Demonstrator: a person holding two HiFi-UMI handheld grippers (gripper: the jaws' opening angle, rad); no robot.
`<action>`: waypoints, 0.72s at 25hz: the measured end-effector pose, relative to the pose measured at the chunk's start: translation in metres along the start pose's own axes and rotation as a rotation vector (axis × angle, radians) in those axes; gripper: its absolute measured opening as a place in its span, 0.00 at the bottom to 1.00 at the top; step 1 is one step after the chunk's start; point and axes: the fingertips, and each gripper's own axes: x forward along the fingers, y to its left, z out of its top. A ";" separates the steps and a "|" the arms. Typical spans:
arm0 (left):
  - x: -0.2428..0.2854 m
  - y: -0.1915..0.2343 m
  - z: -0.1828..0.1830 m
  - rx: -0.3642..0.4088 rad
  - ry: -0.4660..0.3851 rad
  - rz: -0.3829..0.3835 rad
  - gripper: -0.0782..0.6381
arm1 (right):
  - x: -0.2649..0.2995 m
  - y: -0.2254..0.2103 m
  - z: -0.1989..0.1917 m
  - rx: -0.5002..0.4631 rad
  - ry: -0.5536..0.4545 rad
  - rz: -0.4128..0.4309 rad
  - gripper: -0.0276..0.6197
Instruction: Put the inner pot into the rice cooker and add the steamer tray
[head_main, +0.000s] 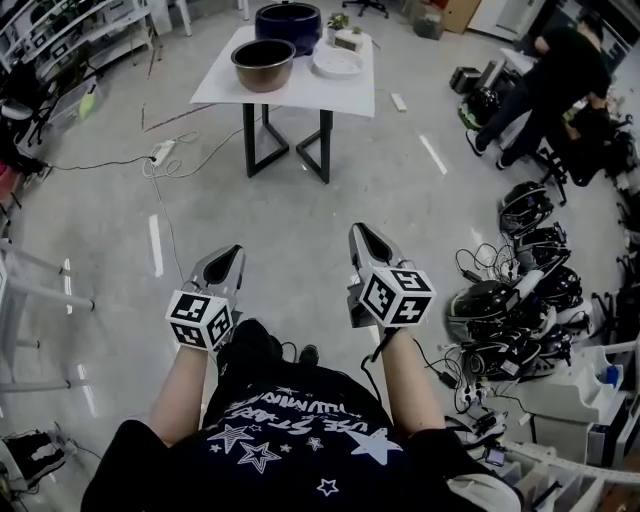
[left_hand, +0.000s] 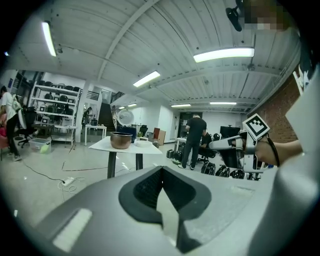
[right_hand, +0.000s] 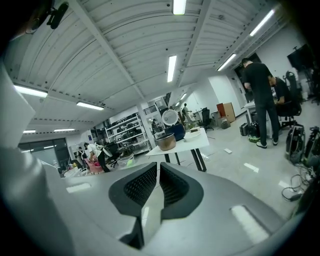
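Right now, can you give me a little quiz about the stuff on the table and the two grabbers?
1. True or false: the metal pot stands on the white table, outside the blue cooker.
2. Fill in: in the head view, the white tray lies to the pot's ____.
3. The right gripper holds: A the pot, B nothing, C the tray.
Key: 1 true; 2 right; 3 B.
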 end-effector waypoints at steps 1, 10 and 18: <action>0.000 0.001 -0.001 -0.004 0.003 -0.002 0.12 | 0.003 0.000 0.000 0.005 0.004 0.013 0.11; 0.025 0.034 -0.006 -0.082 0.000 -0.039 0.62 | 0.052 0.004 0.001 0.000 0.047 0.028 0.60; 0.087 0.123 0.012 -0.140 0.020 -0.039 0.70 | 0.146 0.006 0.008 -0.001 0.112 0.018 0.64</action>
